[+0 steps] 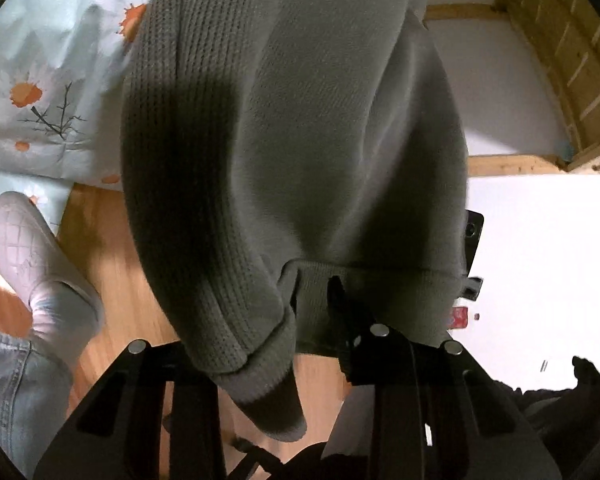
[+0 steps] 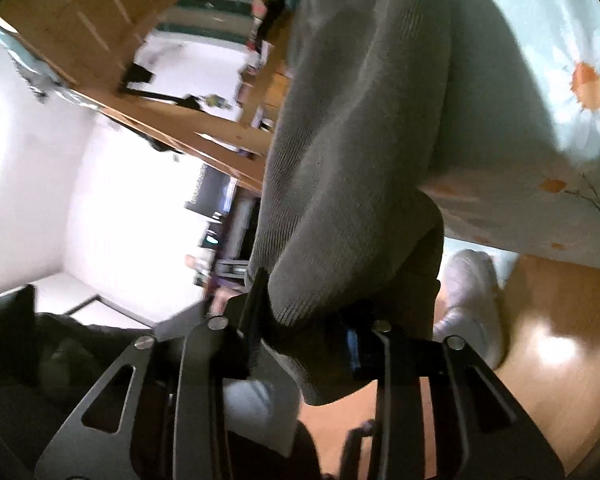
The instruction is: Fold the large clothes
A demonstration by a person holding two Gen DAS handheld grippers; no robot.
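- Left wrist view: grey-green knit garment [image 1: 300,128] fills the middle of the frame, hanging from top to bottom; ribbed band and a folded cuff [image 1: 260,360] at lower centre.
- Left gripper [image 1: 312,312] at lower centre. Jaws narrow, closed on the ribbed hem. One dark finger [image 1: 336,296] shows against the cloth; the other is hidden behind the fold.
- Daisy-print bedsheet [image 1: 40,80], pale blue, upper left of the frame, partly behind the garment.
- Wooden floor [image 1: 112,264] lower left. A person's foot in a grey quilted slipper [image 1: 28,248] stands there, with a denim trouser leg [image 1: 16,384] below it.
- White wall at right; wooden frame [image 1: 560,60] upper right.
- Right wrist view: blurred. The same garment [image 2: 364,140] hangs down the centre, from the top edge to the gripper.
- Right gripper [image 2: 304,328] lower centre. Jaws narrow, gripping a bunched edge of the knit between them; left finger [image 2: 256,300] visible, the right one mostly covered by cloth.
- Bedsheet [image 2: 560,60] at upper right, wooden floor [image 2: 540,340] lower right, slipper [image 2: 472,292] right of the gripper.
- Wooden frame [image 2: 100,20] runs across the upper left; white wall at left.
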